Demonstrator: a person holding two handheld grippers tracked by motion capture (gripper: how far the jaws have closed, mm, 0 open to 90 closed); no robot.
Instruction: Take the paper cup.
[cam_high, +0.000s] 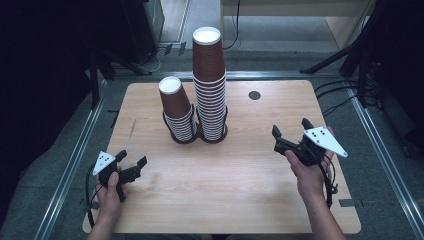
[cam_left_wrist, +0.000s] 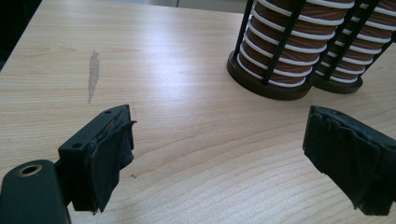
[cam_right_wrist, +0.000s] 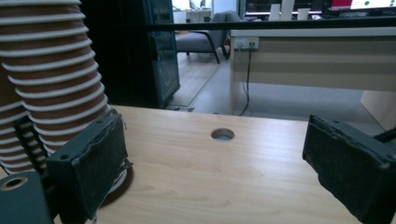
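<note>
High view shows my two claws resting wide of the work: my left gripper (cam_high: 131, 161) sits low over the table (cam_high: 240, 200) near its left front, my right gripper (cam_high: 291, 136) over to the right, both with jaws spread and nothing between them. The left gripper view confirms it, bare wood lying between my pads (cam_left_wrist: 109, 158), and the right gripper view shows the same gap, with the cable hole (cam_right_wrist: 222, 134) straight ahead of that claw.

The cups are what I am lined up for. Ahead and to the right of my left claw stands the short cup stack (cam_high: 176, 110), leaning a little, in its black wire holder (cam_high: 186, 137); just beside it, touching at the bases, is the tall cup stack (cam_high: 209, 82), which lies ahead and to the left of my right claw, close against its left jaw in the right gripper view (cam_right_wrist: 51, 79).

I judge these paper cups light, thin-walled and easy to crush, with a smooth brown skin that may slip. They nest, so the top one may drag its neighbour along. I would take the top cup across its bare wall just above the next cup's white rolled rim (cam_high: 206, 80), squeezing gently.
</note>
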